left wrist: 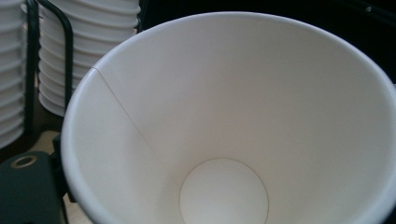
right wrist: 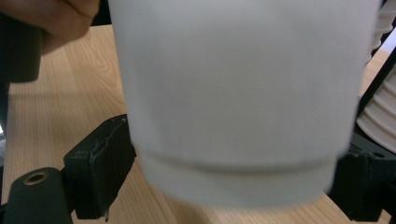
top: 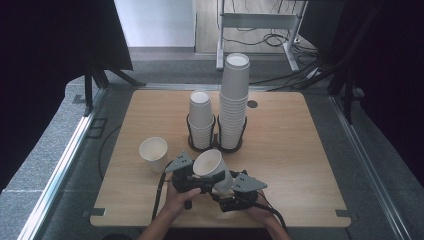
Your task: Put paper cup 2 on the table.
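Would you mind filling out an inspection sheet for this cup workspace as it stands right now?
Surface: wooden table, bare and dry-looking.
Job's things: one paper cup tilted in the air between both tongs; a loose cup upright at the left; a short stack and a tall stack in black wire holders.
Clutter: nothing seen.
Grippers: left tongs at the held cup's rim, grip unclear; right tongs astride its base, contact unclear.
Cables: tongs cable trailing off the near edge; floor cables behind the table.
Surroundings: grey carpet, dark curtains, a desk frame behind.
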`<state>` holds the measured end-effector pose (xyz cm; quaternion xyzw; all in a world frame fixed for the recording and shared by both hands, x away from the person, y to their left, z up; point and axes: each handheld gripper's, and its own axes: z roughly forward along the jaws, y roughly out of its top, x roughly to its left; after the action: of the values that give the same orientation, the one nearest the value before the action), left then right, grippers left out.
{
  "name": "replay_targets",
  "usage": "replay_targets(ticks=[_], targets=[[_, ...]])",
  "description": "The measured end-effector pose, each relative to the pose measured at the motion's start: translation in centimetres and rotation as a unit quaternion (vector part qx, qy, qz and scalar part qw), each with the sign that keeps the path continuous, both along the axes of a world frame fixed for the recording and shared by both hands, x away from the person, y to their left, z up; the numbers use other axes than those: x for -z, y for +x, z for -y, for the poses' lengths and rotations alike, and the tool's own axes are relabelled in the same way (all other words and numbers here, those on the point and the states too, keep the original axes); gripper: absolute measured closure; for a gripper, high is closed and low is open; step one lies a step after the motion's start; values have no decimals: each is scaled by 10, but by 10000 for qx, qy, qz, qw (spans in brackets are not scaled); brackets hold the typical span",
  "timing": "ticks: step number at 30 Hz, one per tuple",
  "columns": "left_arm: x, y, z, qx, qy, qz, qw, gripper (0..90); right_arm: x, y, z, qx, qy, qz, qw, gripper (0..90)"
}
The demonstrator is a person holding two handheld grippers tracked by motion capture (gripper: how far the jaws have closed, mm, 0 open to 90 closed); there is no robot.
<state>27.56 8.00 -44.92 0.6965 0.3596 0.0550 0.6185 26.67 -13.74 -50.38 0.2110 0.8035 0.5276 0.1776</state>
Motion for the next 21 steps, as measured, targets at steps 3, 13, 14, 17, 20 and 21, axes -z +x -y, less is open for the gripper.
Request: replay_targets(ticks=[3,13,14,17,20,21], targets=[[-3,0,-4,-151,57,87,9998,118,-1,1,3,68,-35,26,10000,115],[-6,2,-14,-513,293,297,9978,117,-4,5,17,306,-47,43,9995,126],[-6,2,-14,-554,352,334,9973,117,-4,5,17,323,-50,44,9995,128],[-5,1,-14,-631,491,392,9960,117,-4,6,18,361,-75,49,9993,131],[-3,1,-12,-730,656,452,9941,117,-4,6,18,363,-59,44,9993,133],[-3,2,-11,-753,714,464,9935,117,-4,6,19,364,-61,60,9993,134]])
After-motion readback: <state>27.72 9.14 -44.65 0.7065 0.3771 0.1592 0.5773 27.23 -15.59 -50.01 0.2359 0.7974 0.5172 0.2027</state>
